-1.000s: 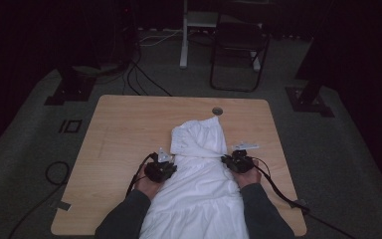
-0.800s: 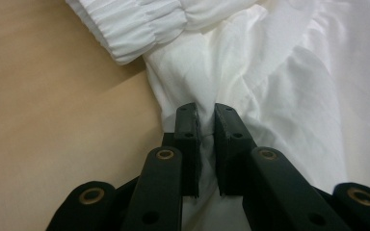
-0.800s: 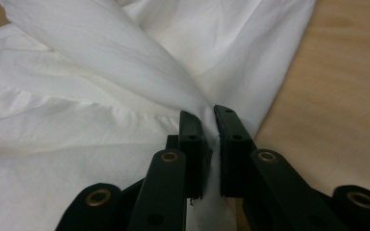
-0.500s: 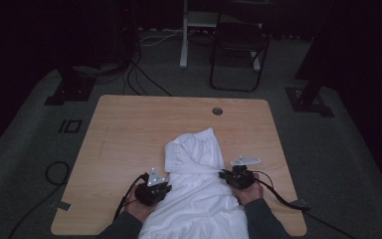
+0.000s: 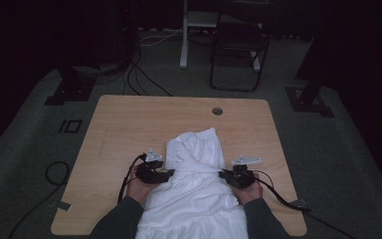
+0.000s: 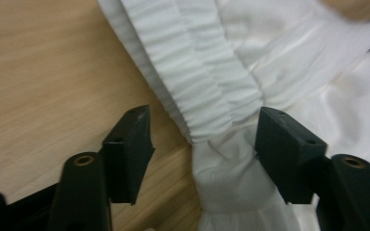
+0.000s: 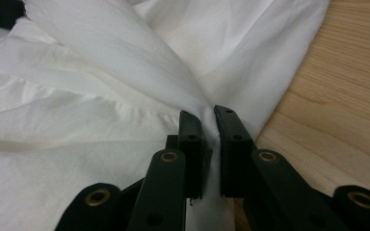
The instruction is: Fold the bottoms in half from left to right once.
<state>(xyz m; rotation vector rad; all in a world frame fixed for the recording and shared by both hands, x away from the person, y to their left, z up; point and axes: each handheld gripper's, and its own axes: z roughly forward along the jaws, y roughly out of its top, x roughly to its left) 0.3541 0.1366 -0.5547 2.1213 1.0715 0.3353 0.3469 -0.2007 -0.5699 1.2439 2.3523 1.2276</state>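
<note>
Dim high view, brighter soft close-ups

Left gripper (image 6: 204, 139) fingers (image 6: 127, 149) — just parted

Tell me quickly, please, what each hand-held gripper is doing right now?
Left hand-held gripper: open, jaws just opening, white garment between them, unpinched.
Right hand-held gripper: closed on the white garment.

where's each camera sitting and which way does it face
High view: above the person's side, facing forward and down on the table; forearms, both grippers show.
Left gripper view: rides the left gripper, its jaws apart around the garment's gathered band.
Right gripper view: rides the right gripper, pinching white fabric.
All three share the garment and tabletop.
</note>
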